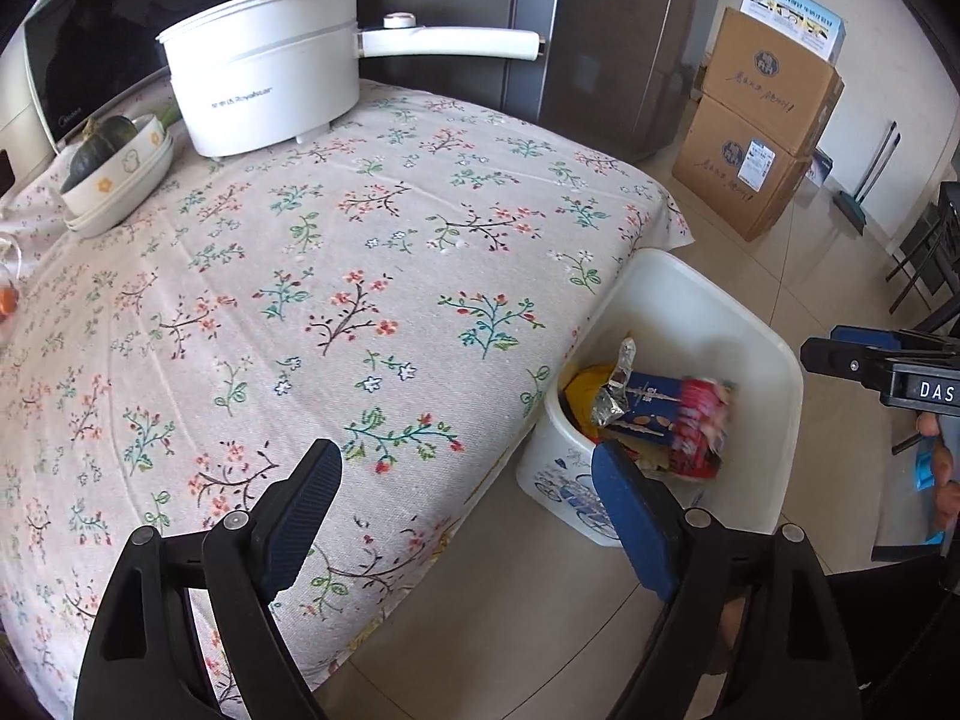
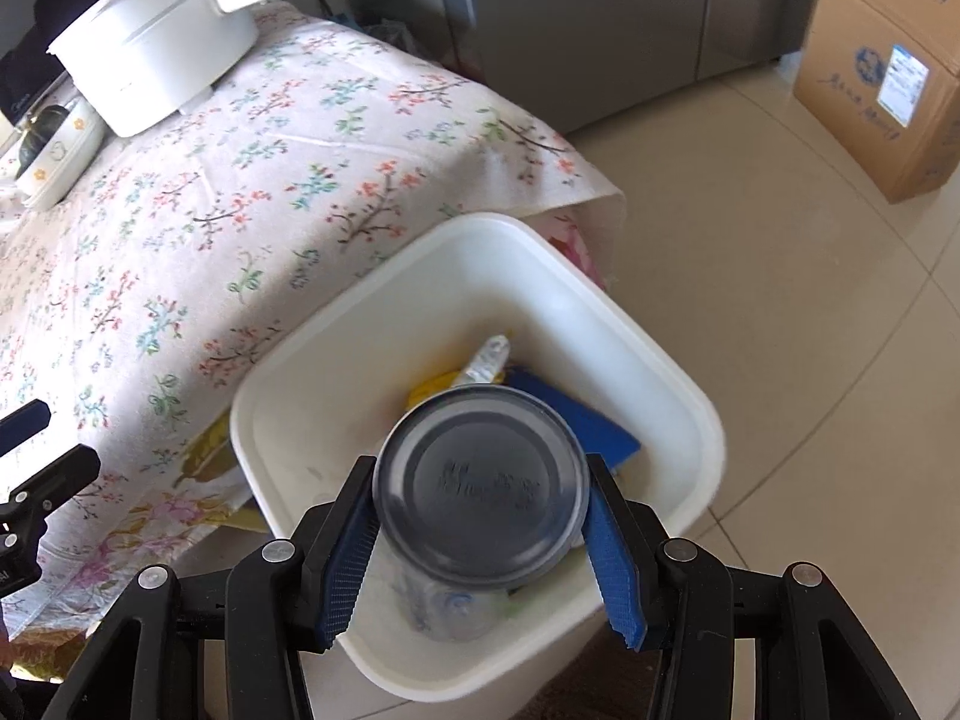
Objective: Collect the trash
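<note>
Left wrist: pot (image 1: 264, 78) reads "Royalstar" (small print).

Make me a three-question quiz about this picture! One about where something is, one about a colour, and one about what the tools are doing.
1. Where is the white bin?
A. On the table
B. On the floor beside the table
C. Atop the boxes

2. What colour is the big pot?
A. White
B. Red
C. Black

3. What is the left tool doing?
A. Gripping a bowl
B. Gripping a wrapper
C. Open, holding nothing

Answers:
1 B, the bin stands on the tiles against the flowered tablecloth.
2 A, the pot and its long handle are white.
3 C, its fingers are spread with nothing between them; the right tool has the can.
</note>
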Available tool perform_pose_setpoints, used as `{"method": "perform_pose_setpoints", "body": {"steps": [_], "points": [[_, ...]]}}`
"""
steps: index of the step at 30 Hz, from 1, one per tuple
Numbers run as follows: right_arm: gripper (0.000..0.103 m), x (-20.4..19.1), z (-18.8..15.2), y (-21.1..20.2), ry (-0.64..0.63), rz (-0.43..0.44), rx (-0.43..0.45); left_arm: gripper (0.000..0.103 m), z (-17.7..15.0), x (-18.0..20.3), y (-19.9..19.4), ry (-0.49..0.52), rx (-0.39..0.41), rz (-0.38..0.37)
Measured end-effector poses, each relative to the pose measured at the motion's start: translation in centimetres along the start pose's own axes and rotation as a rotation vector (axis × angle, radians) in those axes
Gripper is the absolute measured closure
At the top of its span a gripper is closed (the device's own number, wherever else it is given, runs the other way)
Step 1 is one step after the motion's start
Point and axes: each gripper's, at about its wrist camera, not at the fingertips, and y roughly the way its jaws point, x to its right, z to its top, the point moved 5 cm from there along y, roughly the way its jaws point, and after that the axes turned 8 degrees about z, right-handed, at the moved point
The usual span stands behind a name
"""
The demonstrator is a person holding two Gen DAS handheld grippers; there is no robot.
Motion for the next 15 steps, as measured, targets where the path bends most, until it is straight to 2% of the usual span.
{"method": "perform_pose_setpoints", "body": {"steps": [2,15], "points": [[0.030,-0.6,0.2,0.1,-0.013,-0.006,0.005,0.014,-0.2,-0.6,-0.3,-0.012,0.002,0.007],[0.017,-3.3,0.0,0.0,-0.075,-0.035,0.013,0.000,-1.2,-3.0,-2.6,-0.045,0.043,0.064]]}}
